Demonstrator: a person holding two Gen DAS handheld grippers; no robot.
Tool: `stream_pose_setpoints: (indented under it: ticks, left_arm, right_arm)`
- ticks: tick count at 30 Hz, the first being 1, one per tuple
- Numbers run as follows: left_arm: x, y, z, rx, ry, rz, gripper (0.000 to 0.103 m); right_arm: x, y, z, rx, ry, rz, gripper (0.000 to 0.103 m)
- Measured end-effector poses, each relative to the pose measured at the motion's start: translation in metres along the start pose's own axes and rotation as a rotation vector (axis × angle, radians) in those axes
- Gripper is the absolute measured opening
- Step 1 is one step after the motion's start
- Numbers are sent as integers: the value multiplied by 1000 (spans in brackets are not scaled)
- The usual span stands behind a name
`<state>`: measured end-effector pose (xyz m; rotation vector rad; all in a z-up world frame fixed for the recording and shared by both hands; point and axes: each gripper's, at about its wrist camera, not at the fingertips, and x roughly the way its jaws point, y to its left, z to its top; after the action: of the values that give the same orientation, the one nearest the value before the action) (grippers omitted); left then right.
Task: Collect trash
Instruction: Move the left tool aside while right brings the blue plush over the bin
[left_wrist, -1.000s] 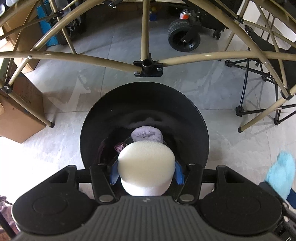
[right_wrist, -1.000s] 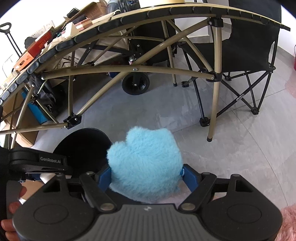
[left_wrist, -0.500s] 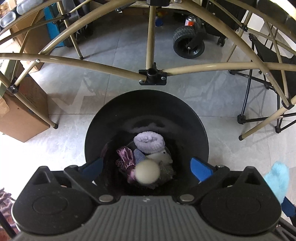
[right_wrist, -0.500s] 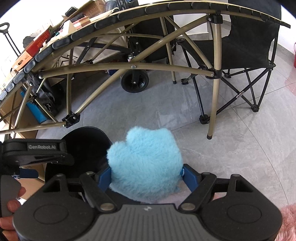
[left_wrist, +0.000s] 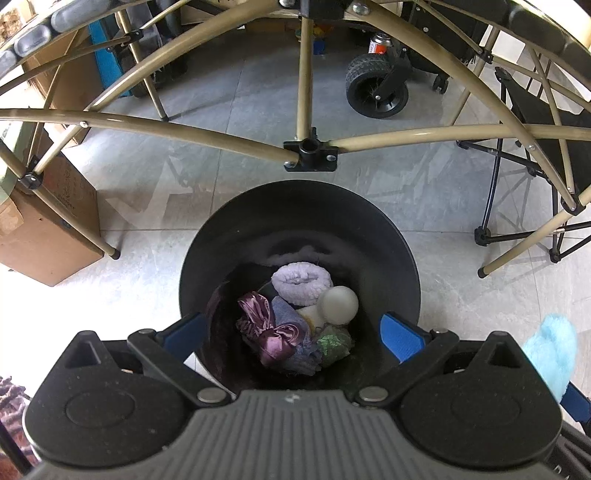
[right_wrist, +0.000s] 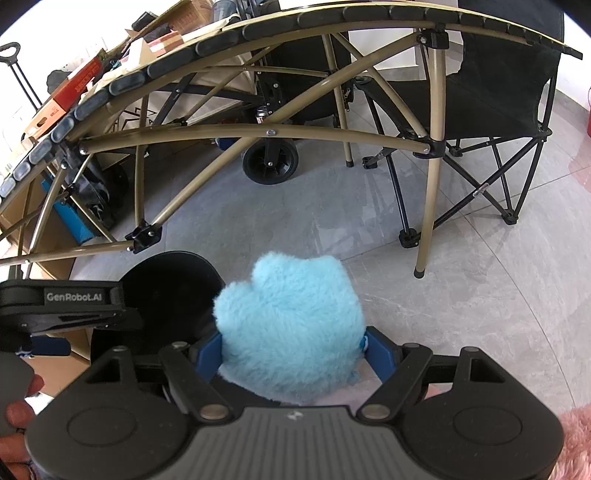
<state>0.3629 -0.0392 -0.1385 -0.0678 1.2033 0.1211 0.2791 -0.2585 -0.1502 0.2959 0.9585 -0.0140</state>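
Note:
A round black trash bin stands on the grey tile floor below my left gripper, which is open and empty over its mouth. Inside lie a white foam disc, a lilac fluffy ring, purple satin cloth and a green scrap. My right gripper is shut on a fluffy light-blue item, held to the right of the bin. The blue item also shows at the right edge of the left wrist view.
A folding table's tan metal frame arches over the floor just beyond the bin. A cardboard box stands left, a black wheel behind, a black folding chair right. Pink fluffy fabric lies at bottom right.
My left gripper opened and let go of the white foam disc, which dropped into the bin and settled at the right of the pile. The right gripper kept hold of the blue item.

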Motion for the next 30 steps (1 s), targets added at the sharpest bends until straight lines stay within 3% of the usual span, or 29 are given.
stream_pose_setpoints:
  ticks: [13, 30]
  left_arm:
    - [-17, 42, -1, -62, -35, 4, 103]
    - [-34, 145, -13, -228, -58, 20, 103]
  right_arm:
    - [2, 31, 4, -58, -8, 13, 78]
    - [14, 119, 12, -165, 1, 74, 78]
